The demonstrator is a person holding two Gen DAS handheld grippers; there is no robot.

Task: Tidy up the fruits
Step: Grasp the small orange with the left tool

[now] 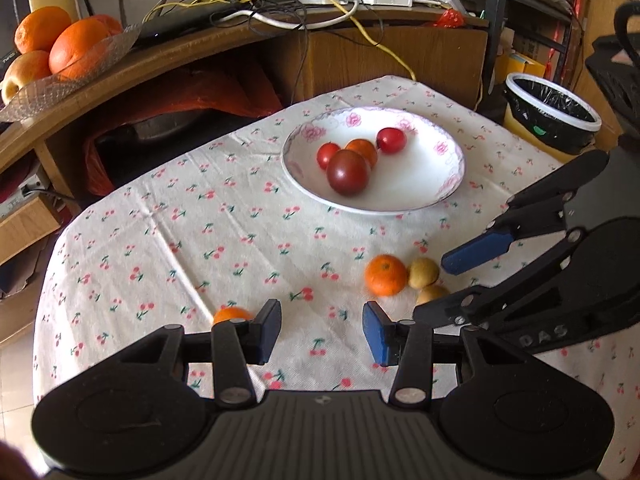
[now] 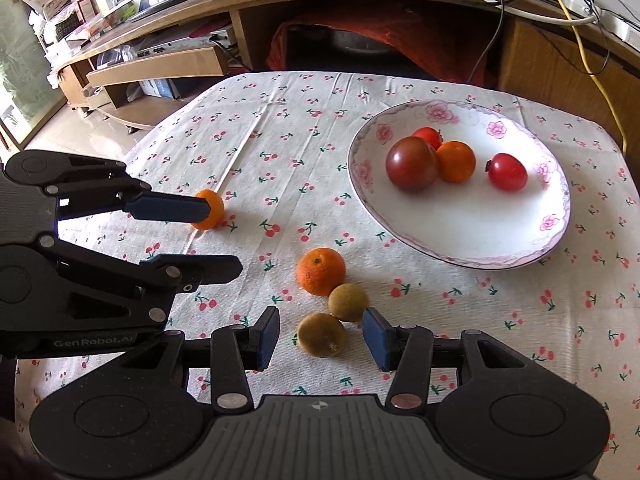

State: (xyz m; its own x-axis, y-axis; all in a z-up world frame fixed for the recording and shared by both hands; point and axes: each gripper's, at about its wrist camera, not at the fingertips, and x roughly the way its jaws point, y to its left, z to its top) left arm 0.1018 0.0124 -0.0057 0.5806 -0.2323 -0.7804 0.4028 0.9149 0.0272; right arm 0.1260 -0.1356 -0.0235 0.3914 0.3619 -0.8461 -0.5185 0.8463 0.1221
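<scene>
Left gripper (image 1: 322, 330) and right gripper (image 2: 320, 336), both with jaws spread and empty, held low over the table's (image 2: 280, 128) near edge; plate (image 2: 480, 240) (four fruits) toward the far right corner; tangerine (image 2: 321, 271) mid-table beside two brownish fruits (image 2: 348, 302)

Daylight fills the room, bright and soft, and seems to come from the glass at the far left of the white floral porcelain plate (image 2: 460, 240) in the right wrist view, where the pane washes out pale. The plate's bare white middle glares almost to blank. Shadows are faint: a short soft one lies beside the dark red round tomato (image 2: 412, 164) on that plate. The cherry-print white tablecloth (image 1: 180, 240) looks slightly smeared near the plate. Both views bulge like a fishbowl, bending the curved wooden shelf (image 1: 160, 56) behind the plate, with corners fading to black.
</scene>
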